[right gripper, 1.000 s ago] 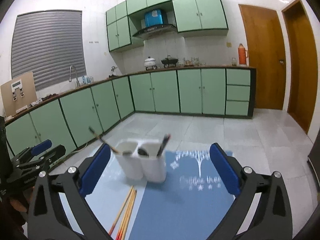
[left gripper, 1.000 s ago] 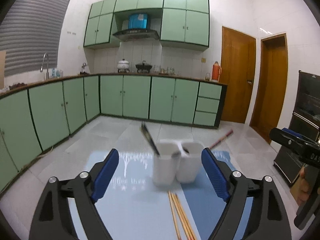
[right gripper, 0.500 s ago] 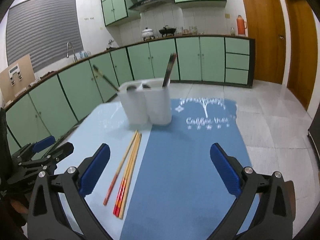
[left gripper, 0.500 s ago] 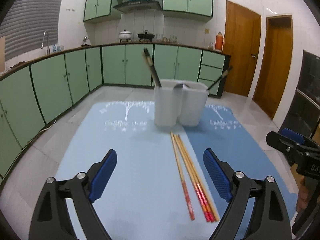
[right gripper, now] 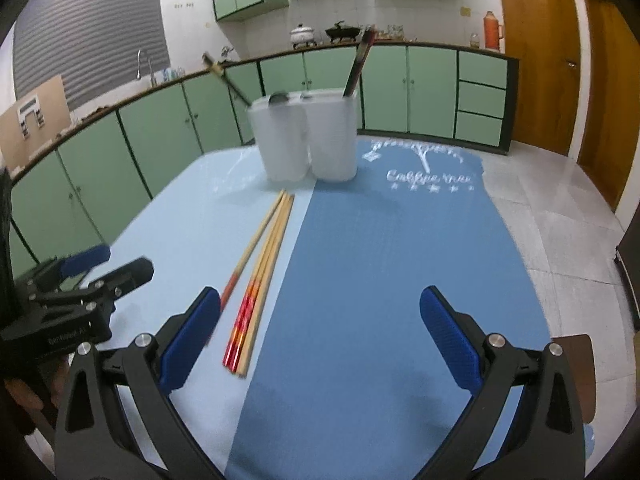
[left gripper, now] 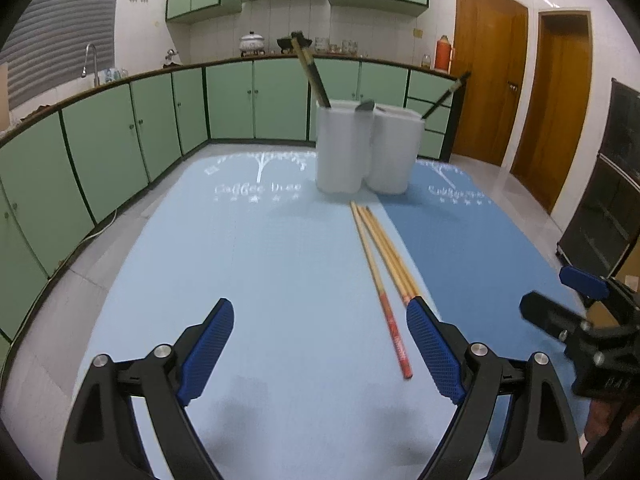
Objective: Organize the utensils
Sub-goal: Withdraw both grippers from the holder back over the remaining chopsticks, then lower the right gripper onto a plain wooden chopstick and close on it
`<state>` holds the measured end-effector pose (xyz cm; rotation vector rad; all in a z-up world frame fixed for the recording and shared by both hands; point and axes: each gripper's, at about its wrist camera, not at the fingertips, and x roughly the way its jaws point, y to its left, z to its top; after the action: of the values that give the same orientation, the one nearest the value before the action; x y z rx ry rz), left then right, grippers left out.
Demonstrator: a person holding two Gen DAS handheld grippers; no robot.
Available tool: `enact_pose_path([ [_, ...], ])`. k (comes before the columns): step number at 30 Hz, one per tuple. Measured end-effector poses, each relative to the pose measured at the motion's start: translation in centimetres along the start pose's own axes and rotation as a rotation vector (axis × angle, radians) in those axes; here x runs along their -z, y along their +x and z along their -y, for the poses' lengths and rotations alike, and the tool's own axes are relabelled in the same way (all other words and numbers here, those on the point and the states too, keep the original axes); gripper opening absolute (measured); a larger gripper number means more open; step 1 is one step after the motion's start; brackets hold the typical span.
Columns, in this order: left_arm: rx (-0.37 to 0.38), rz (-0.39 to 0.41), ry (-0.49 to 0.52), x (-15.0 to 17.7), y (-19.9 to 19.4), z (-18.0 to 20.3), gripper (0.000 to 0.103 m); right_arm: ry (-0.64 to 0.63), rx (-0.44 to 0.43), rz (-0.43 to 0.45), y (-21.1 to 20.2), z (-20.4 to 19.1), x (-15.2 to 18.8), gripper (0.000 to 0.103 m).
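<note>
Near the holder [left gripper: 366, 148]: few sticks already in, four chopsticks [right gripper: 260, 276] still loose; left gripper [left gripper: 320, 350] and right gripper [right gripper: 320, 338] wide open, empty.

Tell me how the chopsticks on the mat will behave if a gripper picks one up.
The chopsticks look thin, straight and wooden, so probably stiff and light. They lie flat, close together on the mat, so wide fingers may catch several at once. They look round and smooth, so one could roll or slip; gripped at one end, it may swing.
</note>
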<state>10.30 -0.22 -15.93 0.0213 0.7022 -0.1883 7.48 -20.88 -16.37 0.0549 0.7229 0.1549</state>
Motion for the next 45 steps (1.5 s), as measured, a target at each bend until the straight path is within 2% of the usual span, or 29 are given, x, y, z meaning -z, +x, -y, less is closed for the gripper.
enact_pose_path([
  [4,-0.001,-0.031,-0.001,1.0,0.4,-0.1,0.086,-0.030,-0.014,-0.054,1.0,-0.9,1.3,0.079],
  [13,-0.023,-0.062,-0.016,2.6,0.9,-1.2,0.086,-0.047,-0.020,-0.126,2.3,-2.1,3.2,0.061],
  [21,-0.035,-0.068,-0.031,3.0,0.9,-2.2,0.086,-0.094,-0.008,-0.135,2.8,-3.3,3.5,0.057],
  [26,-0.029,-0.064,-0.032,2.8,0.9,-2.3,0.086,-0.086,0.041,-0.121,2.7,-2.5,3.2,0.057],
  [30,-0.024,-0.062,-0.027,2.5,1.0,-2.0,0.086,-0.068,0.017,-0.119,2.4,-1.9,3.0,0.054],
  [35,-0.017,-0.063,-0.021,2.5,1.0,-1.6,0.086,-0.063,-0.048,-0.144,2.6,-2.3,3.5,0.044],
  [40,-0.021,-0.063,-0.024,2.5,0.8,-1.8,0.086,-0.072,-0.043,-0.131,2.7,-2.8,3.6,0.034],
  [45,-0.020,-0.064,-0.021,2.5,1.0,-1.7,0.086,-0.085,-0.027,-0.118,3.0,-3.3,3.7,0.031],
])
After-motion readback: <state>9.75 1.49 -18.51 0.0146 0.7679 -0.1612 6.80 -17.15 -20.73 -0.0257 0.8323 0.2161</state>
